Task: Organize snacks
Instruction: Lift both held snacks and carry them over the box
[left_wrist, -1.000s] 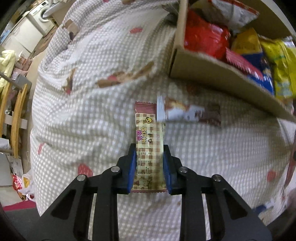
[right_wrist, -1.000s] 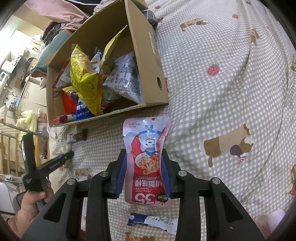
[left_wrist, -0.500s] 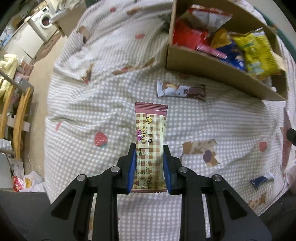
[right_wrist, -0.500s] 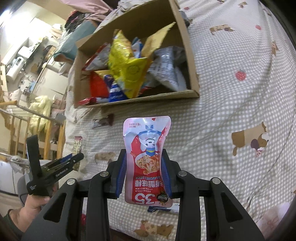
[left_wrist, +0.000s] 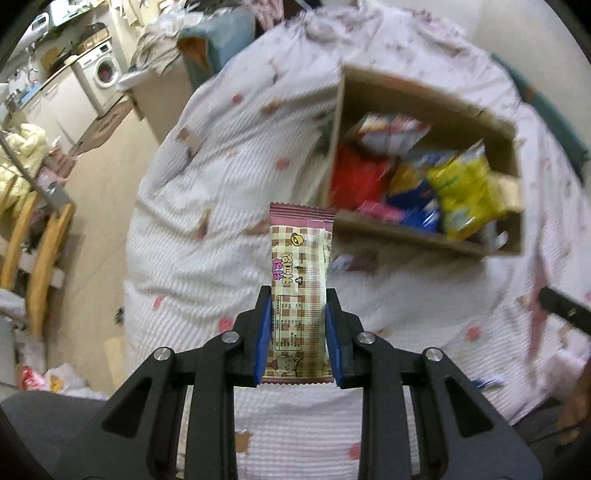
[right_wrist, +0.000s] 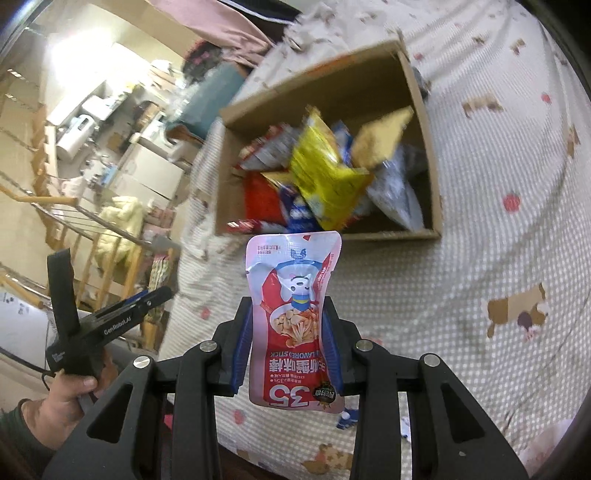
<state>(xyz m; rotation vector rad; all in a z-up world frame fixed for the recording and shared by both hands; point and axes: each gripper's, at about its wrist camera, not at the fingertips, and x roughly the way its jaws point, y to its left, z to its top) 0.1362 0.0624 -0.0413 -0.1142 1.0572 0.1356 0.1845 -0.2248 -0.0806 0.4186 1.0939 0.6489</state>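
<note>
Left wrist view: a bed (left_wrist: 229, 177) carries a cardboard box (left_wrist: 424, 236) packed with snack bags; the left gripper (left_wrist: 297, 339) is clamped on a checkered wafer bar (left_wrist: 299, 291), held above the bedding. Right wrist view alone shows the right gripper (right_wrist: 291, 343) clamped on a red snack pouch (right_wrist: 293, 321), and the left gripper's handle.

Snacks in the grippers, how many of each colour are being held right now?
Checked brown and cream snack bar in the left gripper: 1
Pink and red snack pouch in the right gripper: 1
Total held: 2
</note>
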